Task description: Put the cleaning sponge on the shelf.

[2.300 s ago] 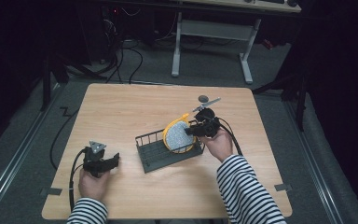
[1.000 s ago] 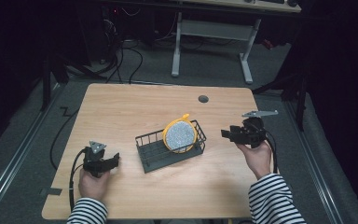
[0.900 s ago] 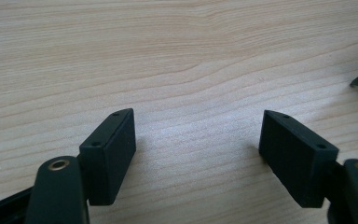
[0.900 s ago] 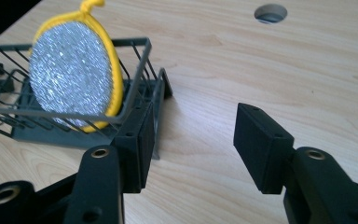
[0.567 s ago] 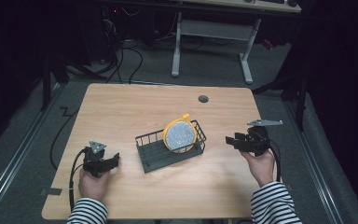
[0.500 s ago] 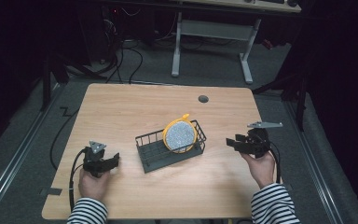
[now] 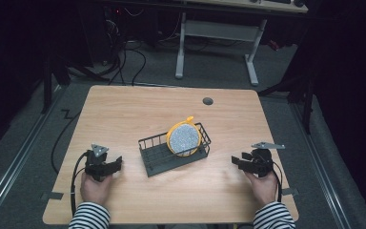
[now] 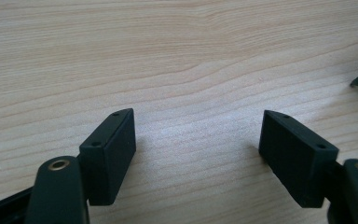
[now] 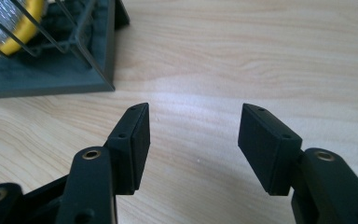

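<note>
While both of my hands rest low on the table [image 7: 124,109], near the bottom of the high view, the round yellow strainer [image 7: 184,138] stands on its edge inside the dark wire basket [image 7: 157,160] in the middle. My left gripper [image 7: 115,164] sits at the lower left of that view, and my right gripper [image 7: 237,161] sits at the lower right, both well apart from the basket. In the left gripper view the two black jaws are wide apart with nothing but bare wood between them. In the right gripper view the jaws are wide apart too, holding nothing, and a corner of the basket with a bit of the strainer shows at the upper left. A small dark hole [image 7: 208,101] sits in the table near the upper right. I think the job is close to done, because the strainer is in the basket and my tools are off it. To finish well, I should hold both hands quiet and low and not bump the basket, since the strainer leans on the wires and could tip over. If I want it steadier, I should come in slowly from the right side with the jaws wide and nudge only the yellow rim.
</note>
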The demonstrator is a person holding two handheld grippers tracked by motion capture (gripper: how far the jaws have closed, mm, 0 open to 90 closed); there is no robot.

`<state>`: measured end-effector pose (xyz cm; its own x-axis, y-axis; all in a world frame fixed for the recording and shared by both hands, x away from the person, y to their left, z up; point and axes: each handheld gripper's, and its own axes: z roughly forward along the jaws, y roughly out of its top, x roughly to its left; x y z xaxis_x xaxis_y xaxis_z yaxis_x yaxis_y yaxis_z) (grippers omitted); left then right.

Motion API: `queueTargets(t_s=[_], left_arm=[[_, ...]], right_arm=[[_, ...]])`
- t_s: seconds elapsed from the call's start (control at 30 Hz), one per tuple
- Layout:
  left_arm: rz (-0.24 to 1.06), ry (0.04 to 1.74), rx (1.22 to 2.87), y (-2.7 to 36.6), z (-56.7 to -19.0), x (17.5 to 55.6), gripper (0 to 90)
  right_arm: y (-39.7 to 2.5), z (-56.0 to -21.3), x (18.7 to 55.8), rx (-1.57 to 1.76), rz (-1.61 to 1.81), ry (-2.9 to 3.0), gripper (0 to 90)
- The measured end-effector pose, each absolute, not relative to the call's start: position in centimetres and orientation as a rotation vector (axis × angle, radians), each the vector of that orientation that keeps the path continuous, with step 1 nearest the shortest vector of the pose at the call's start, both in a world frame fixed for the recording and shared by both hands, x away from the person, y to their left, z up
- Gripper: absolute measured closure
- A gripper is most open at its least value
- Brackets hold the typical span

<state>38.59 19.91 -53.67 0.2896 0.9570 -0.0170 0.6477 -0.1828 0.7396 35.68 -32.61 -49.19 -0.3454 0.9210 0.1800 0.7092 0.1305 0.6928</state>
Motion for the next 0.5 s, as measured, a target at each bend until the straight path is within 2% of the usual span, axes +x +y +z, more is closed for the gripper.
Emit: queueTargets(t_s=[0.5], left_arm=[[0.614, 1.433, 1.916, 19.9, -53.7, 38.6, 27.5]], right_arm=[[-32.3, -52.3, 35.1, 1.591, 0.927, 2.070, 39.1]])
